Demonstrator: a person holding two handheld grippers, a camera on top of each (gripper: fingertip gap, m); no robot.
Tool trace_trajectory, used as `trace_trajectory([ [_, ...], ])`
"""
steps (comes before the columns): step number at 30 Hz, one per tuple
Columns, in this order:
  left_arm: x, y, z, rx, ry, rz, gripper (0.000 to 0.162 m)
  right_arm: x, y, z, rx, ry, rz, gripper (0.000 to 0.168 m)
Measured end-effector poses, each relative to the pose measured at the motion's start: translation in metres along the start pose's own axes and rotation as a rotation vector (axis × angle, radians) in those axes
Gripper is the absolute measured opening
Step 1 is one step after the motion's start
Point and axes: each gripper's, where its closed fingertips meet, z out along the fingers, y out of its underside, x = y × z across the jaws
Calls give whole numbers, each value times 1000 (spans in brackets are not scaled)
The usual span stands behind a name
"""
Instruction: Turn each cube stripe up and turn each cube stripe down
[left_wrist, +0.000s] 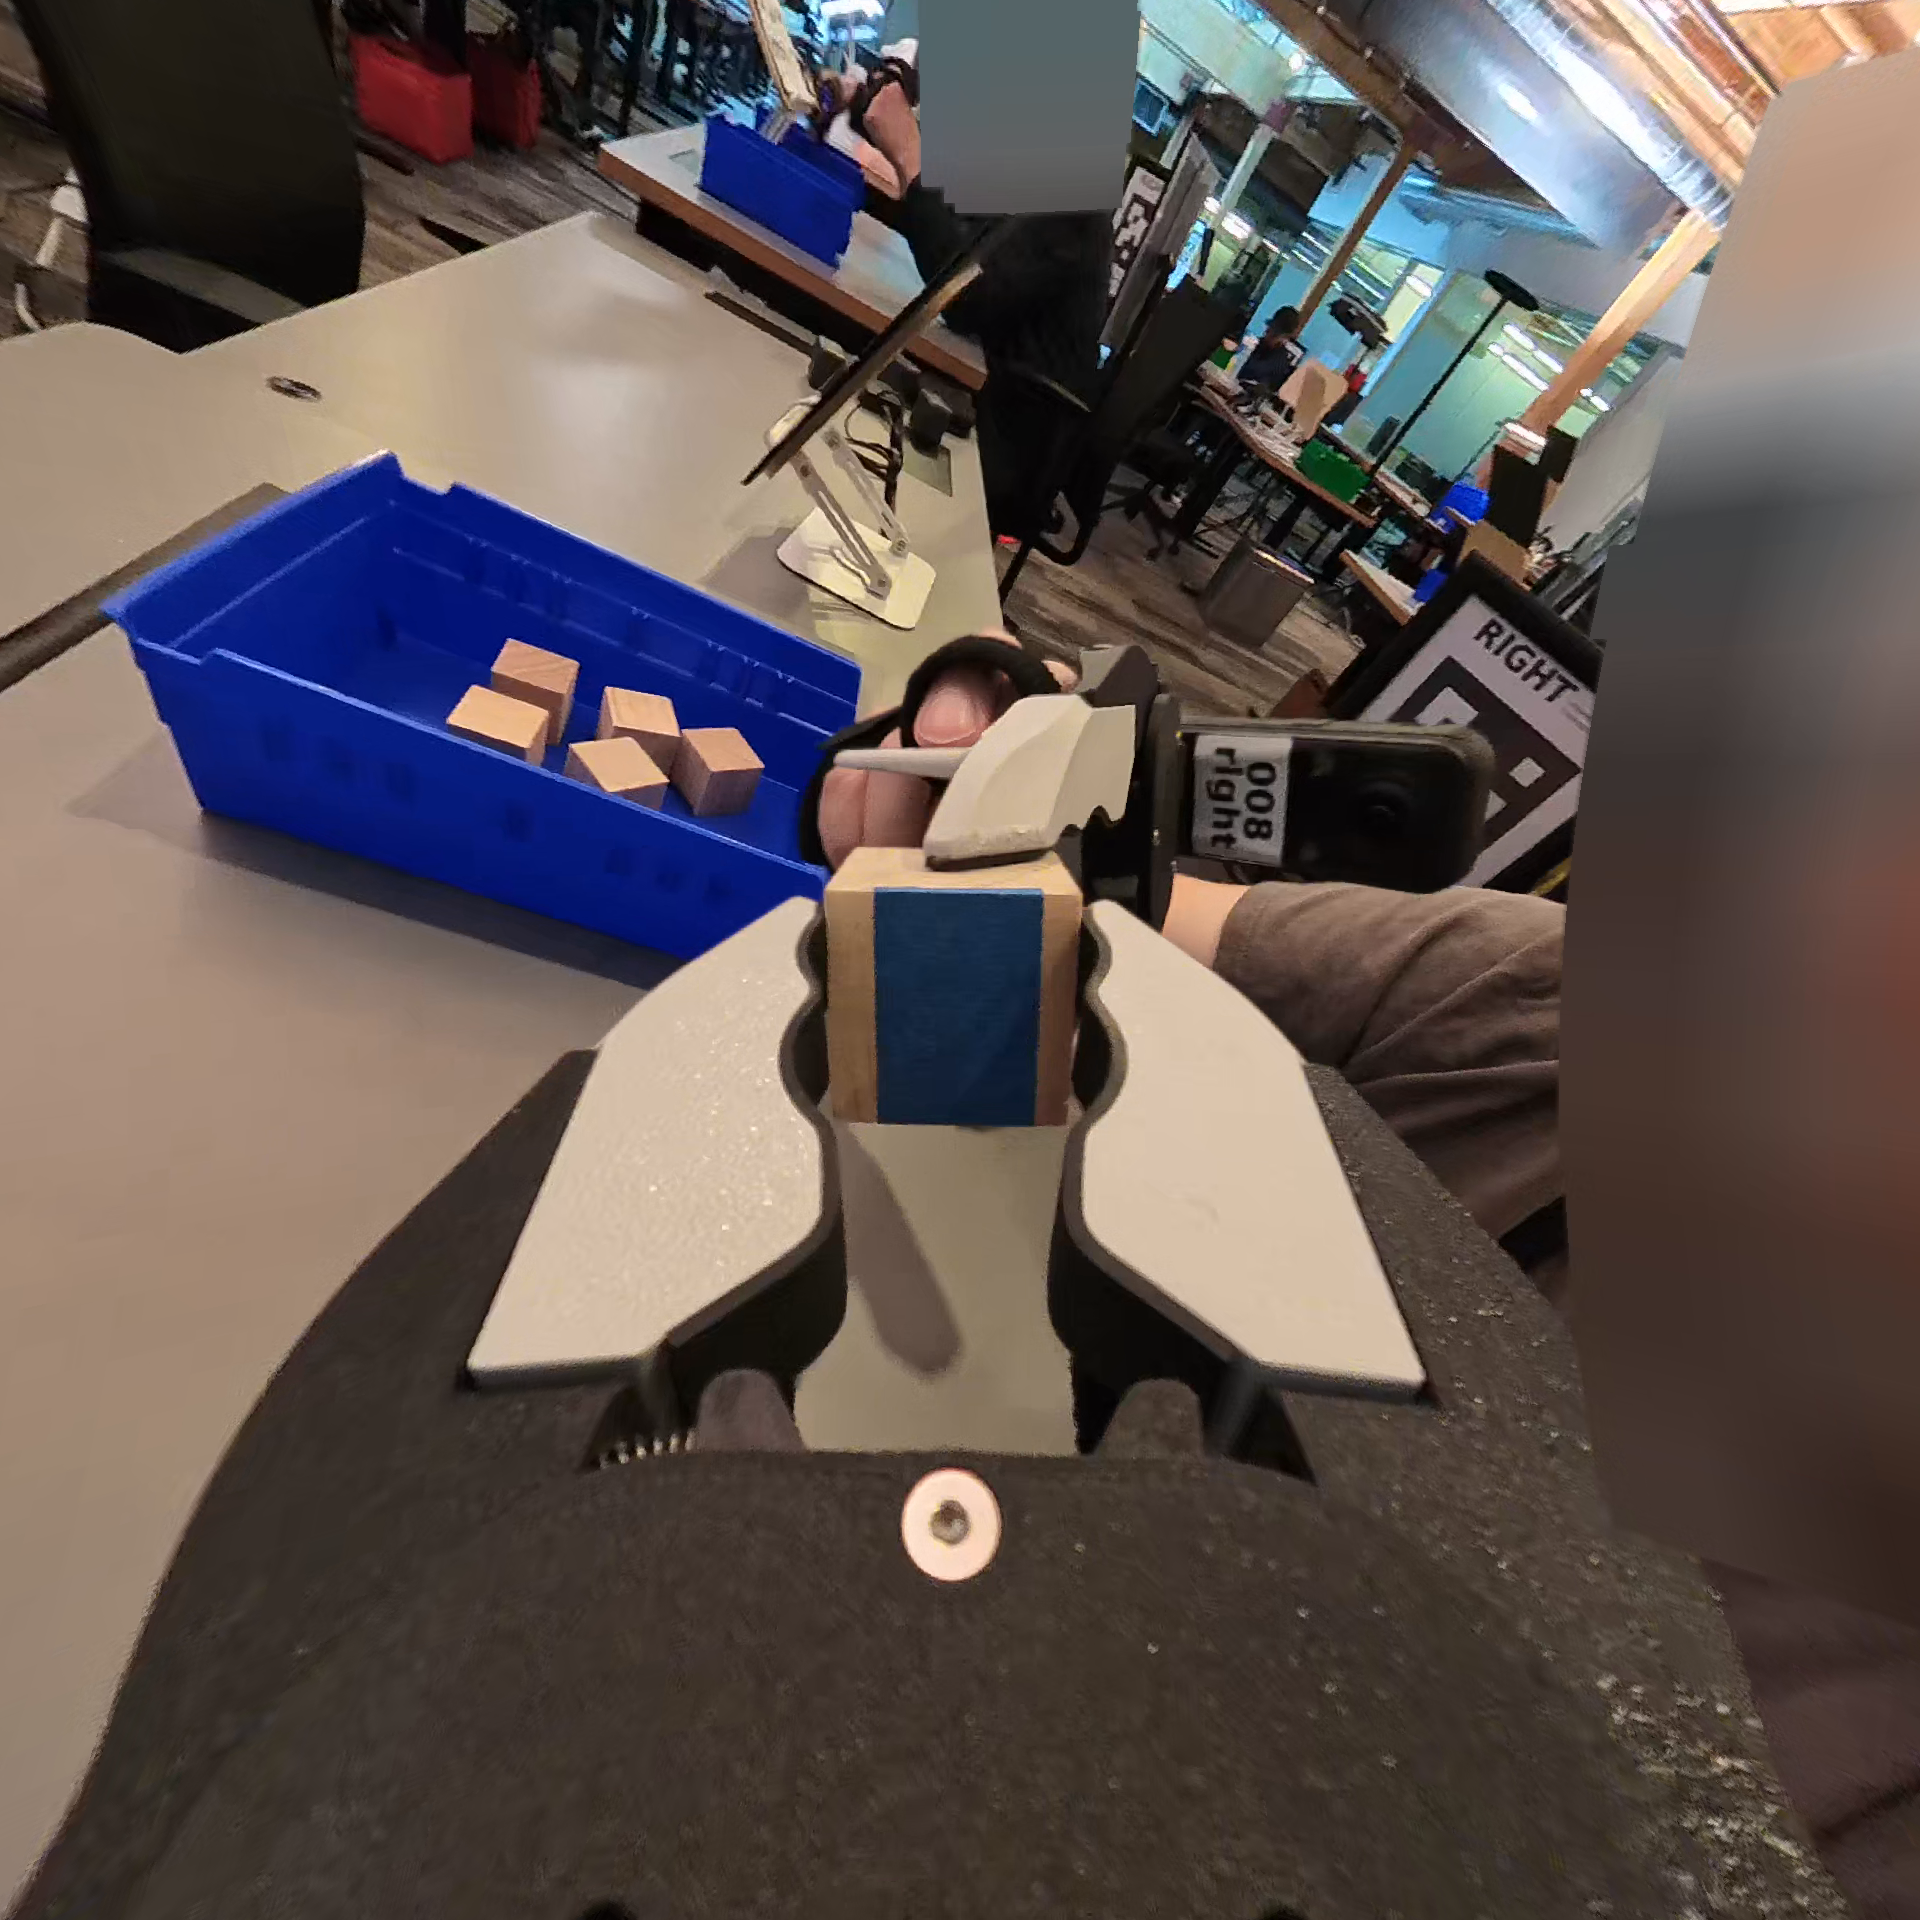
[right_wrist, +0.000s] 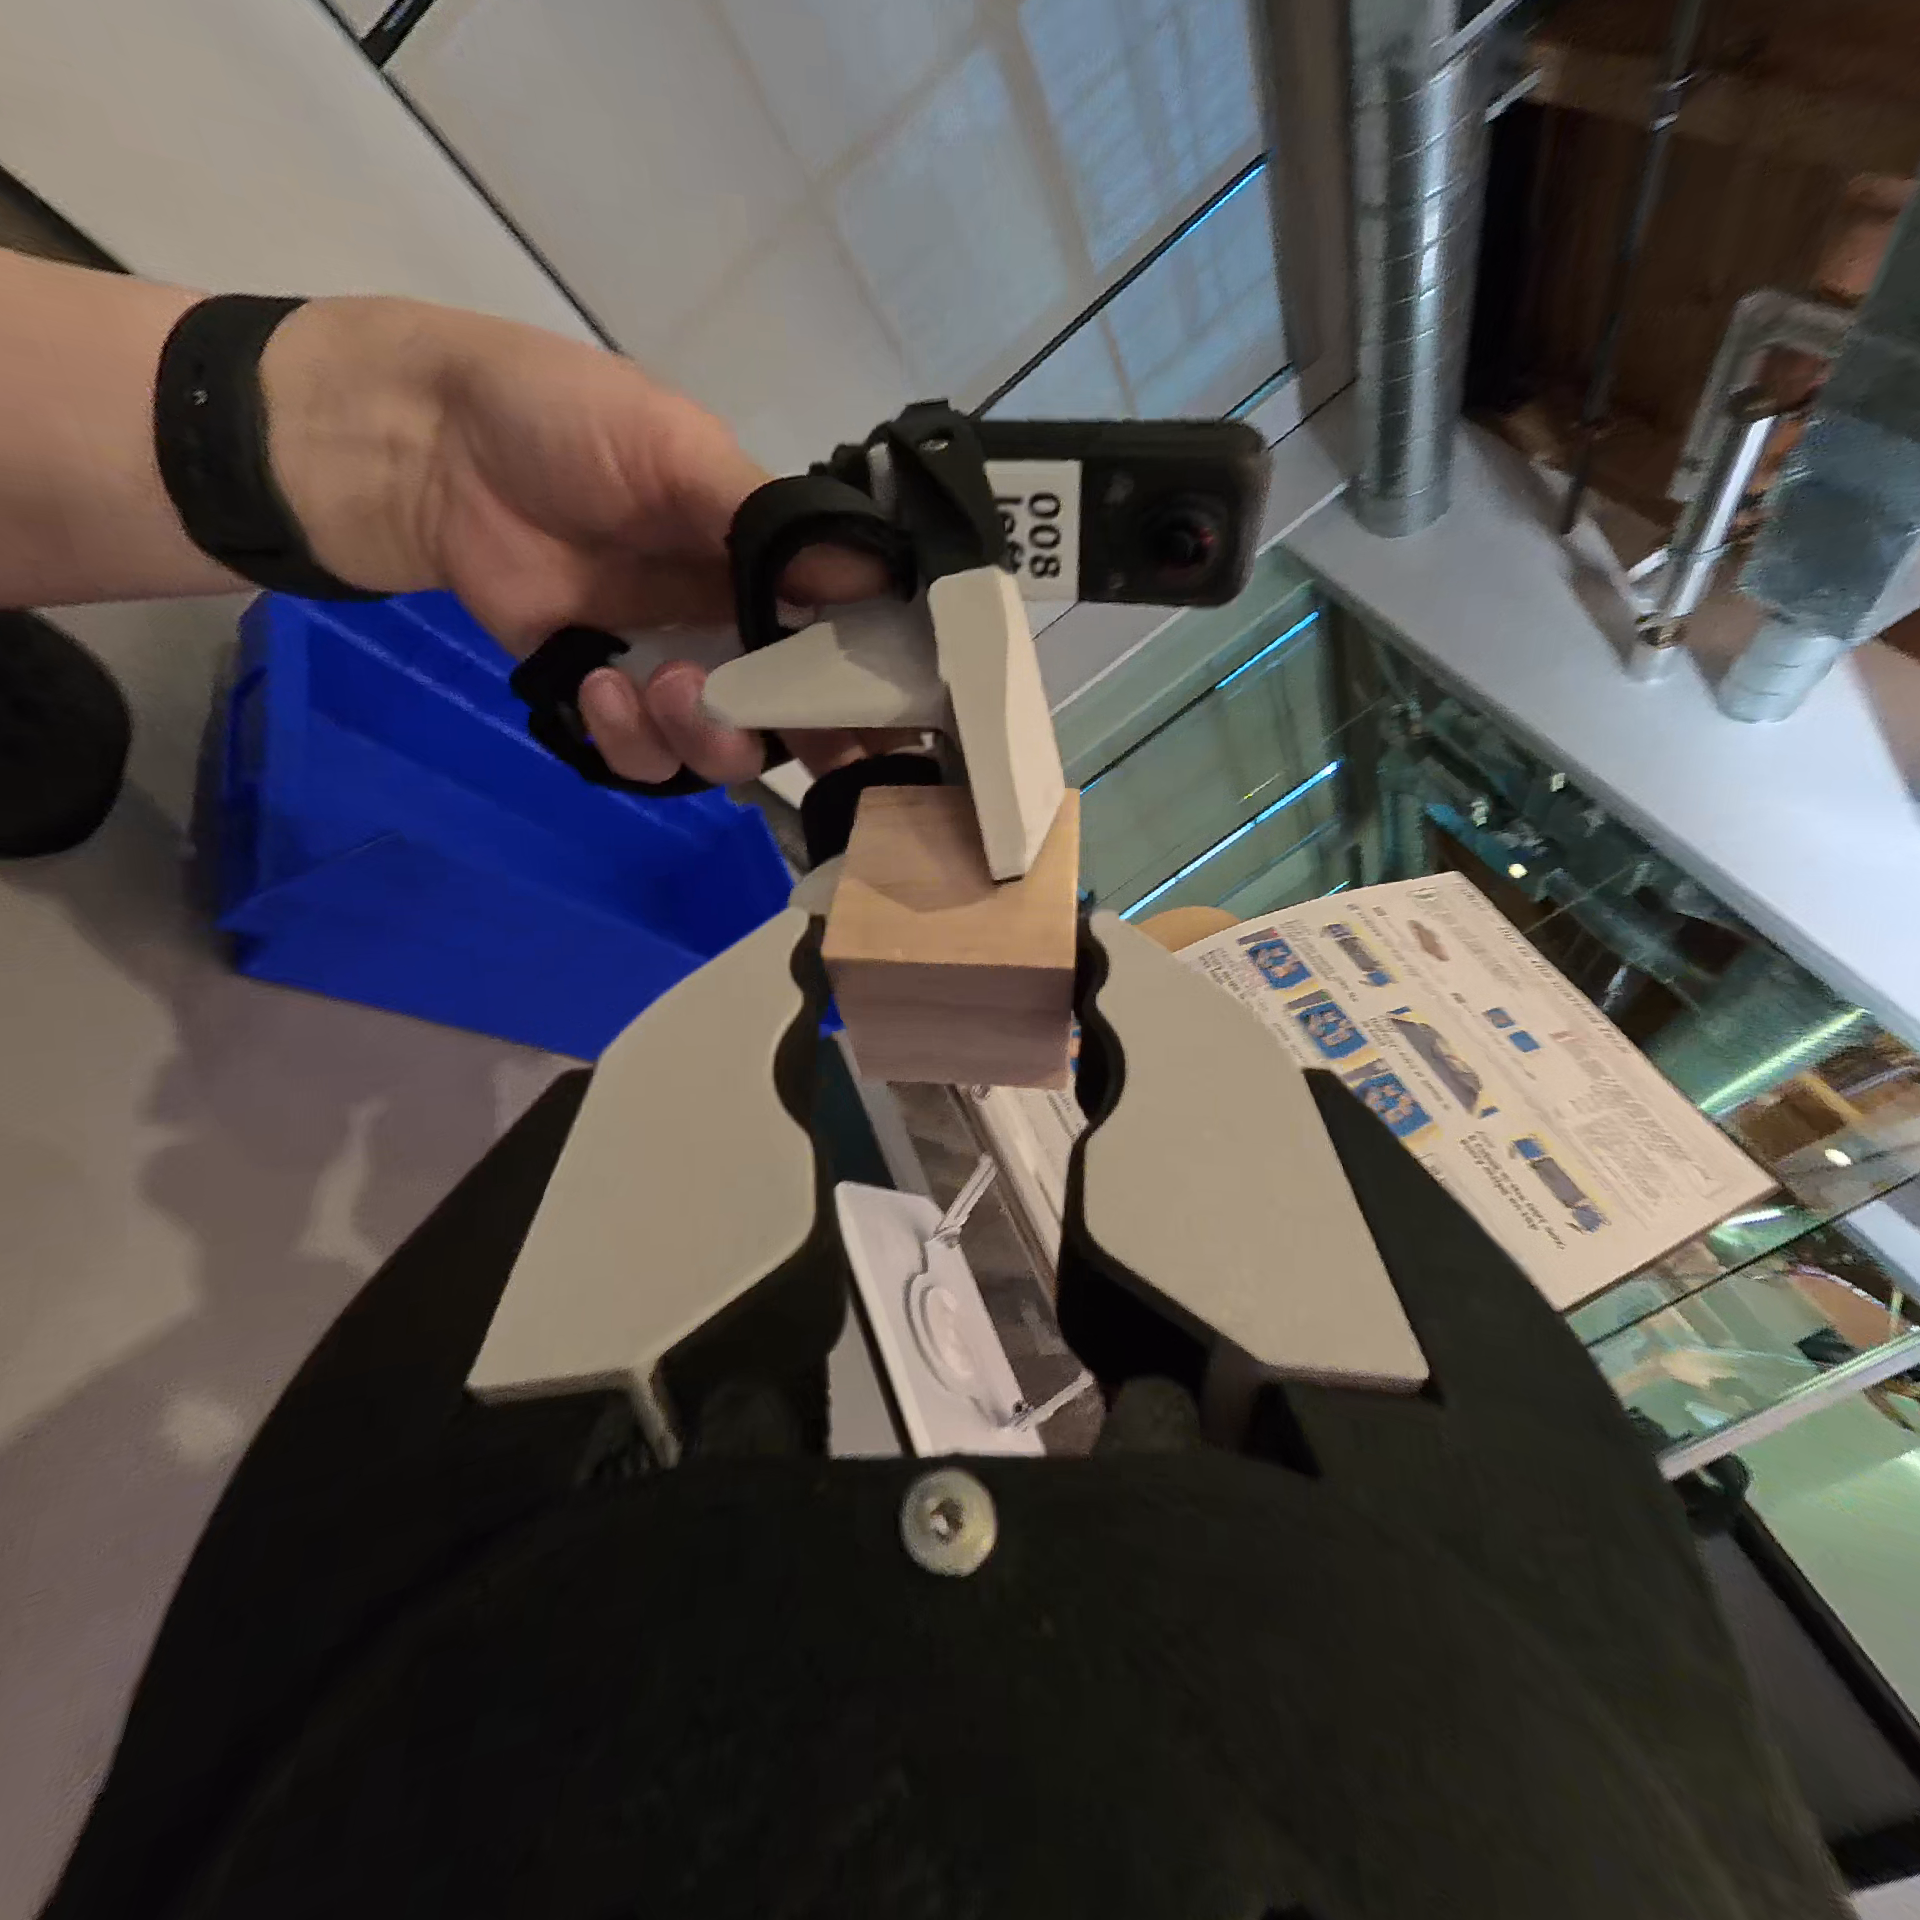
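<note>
A wooden cube with a blue stripe (left_wrist: 956, 1008) is held in the air between both grippers. My left gripper (left_wrist: 951, 997) is shut on its two sides, and the stripe faces the left wrist camera. One of the right gripper's fingers (left_wrist: 1023, 779) presses on the cube's top. In the right wrist view my right gripper (right_wrist: 951, 987) is shut on the same cube (right_wrist: 956, 997), which shows only bare wood there. One of the left gripper's fingers (right_wrist: 1008, 727) lies across the cube's far top edge. Several cubes (left_wrist: 613, 727) lie in a blue bin (left_wrist: 312, 665) with no stripe showing.
The blue bin stands on the grey table (left_wrist: 208, 1143) to the left of the grippers and also shows in the right wrist view (right_wrist: 436, 831). A tablet on a white stand (left_wrist: 862, 416) is behind it. A printed sheet (right_wrist: 1475, 1081) lies at the right.
</note>
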Motion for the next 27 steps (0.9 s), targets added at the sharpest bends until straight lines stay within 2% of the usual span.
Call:
trace_trajectory([
  [4, 6, -2, 2, 8, 46, -17, 44, 1, -6, -5, 19, -15, -12, 46],
  [6, 2, -9, -4, 46, 13, 27, 59, 6, 1, -7, -46, -66, 0, 46],
  [7, -4, -12, -9, 63, -29, 61, 59, 13, 9, -9, -108, -93, 21, 46],
  [9, -18, -19, -24, 83, -170, 147, 59, 33, 49, -26, -367, -192, 133, 46],
  [11, -34, -26, -43, 89, -358, 245, 59, 40, 98, -74, -661, -358, 374, 46],
  [13, -38, -36, -60, 130, -490, 349, 61, 32, 135, -131, -869, -501, 587, 45],
  [16, -33, -45, -78, 240, -609, 490, 56, 12, 194, -211, -1252, -607, 684, 46],
  [18, -24, -49, -84, 306, -634, 597, 50, -7, 218, -244, -1444, -691, 743, 46],
  [21, -25, -47, -86, 290, -654, 581, 44, -28, 239, -256, -1564, -769, 848, 46],
  [27, -36, -36, -87, 222, -626, 458, 48, -48, 263, -263, -1712, -830, 814, 47],
])
